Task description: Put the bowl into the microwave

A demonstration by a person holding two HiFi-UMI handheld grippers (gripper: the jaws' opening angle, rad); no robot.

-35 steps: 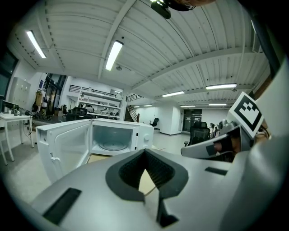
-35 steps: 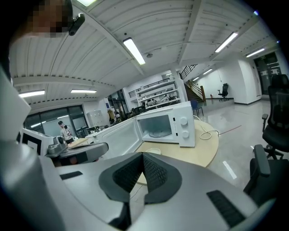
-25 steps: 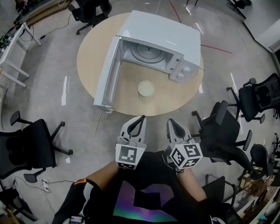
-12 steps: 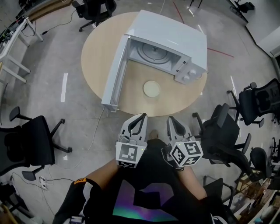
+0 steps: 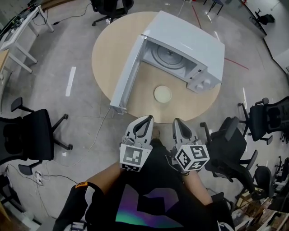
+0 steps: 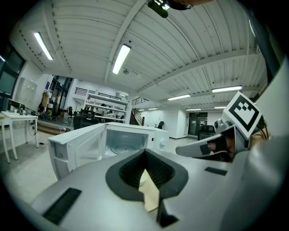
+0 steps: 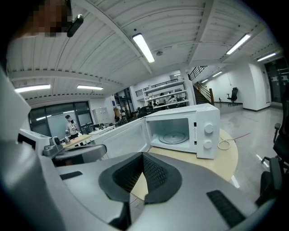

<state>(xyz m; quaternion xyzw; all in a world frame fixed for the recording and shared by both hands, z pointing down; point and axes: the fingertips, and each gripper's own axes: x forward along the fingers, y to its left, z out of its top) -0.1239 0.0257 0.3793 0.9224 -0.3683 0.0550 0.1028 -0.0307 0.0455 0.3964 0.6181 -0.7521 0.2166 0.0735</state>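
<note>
A pale round bowl (image 5: 163, 94) sits on the round wooden table (image 5: 108, 54), just in front of the white microwave (image 5: 189, 34). The microwave's door (image 5: 128, 76) hangs wide open at the left, and the glass turntable (image 5: 169, 56) shows inside. My left gripper (image 5: 146, 118) and right gripper (image 5: 177, 122) are held side by side close to the person's body, short of the table's near edge. Both are shut with nothing between the jaws. The left gripper view looks at the open microwave (image 6: 122, 137) past the closed jaws; the right gripper view shows the microwave (image 7: 183, 131) too.
Black office chairs stand at the left (image 5: 31, 135), at the right (image 5: 235, 144) and beyond the table (image 5: 108, 6). A cable (image 5: 97, 135) trails over the floor from the table. A white desk (image 5: 18, 27) is at the far left.
The table, microwave and bowl have shifted right and slightly nearer in the head view as the person moves. Both grippers stay shut and held in the same place before the body.
</note>
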